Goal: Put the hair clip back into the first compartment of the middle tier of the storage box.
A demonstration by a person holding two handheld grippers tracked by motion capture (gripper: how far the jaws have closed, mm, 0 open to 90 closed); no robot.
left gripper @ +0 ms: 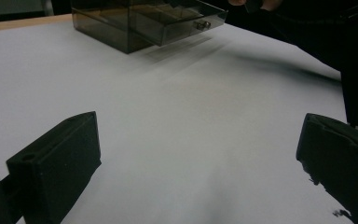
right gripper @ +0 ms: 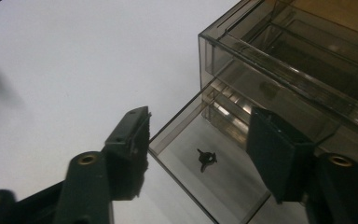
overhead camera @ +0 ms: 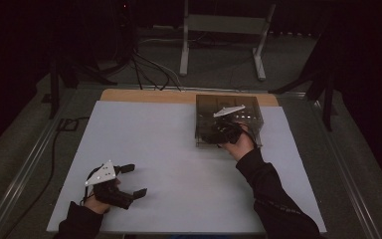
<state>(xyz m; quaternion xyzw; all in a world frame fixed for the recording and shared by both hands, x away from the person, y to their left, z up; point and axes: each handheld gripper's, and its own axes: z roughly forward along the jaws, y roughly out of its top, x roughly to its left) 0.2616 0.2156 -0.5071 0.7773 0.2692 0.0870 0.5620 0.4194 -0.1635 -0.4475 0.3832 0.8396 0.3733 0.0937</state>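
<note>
apparently the lower drawer (right gripper: 214, 172) of the smoky clear drawer box (overhead camera: 229, 119) is pulled out, a small black piece (right gripper: 206, 159) lying inside; right gripper (right gripper: 198, 149) jaws stand apart above it, gripping nothing. left gripper (overhead camera: 129, 181) rests wide apart on the table (overhead camera: 169, 164). closing the drawer likely remains.
</note>
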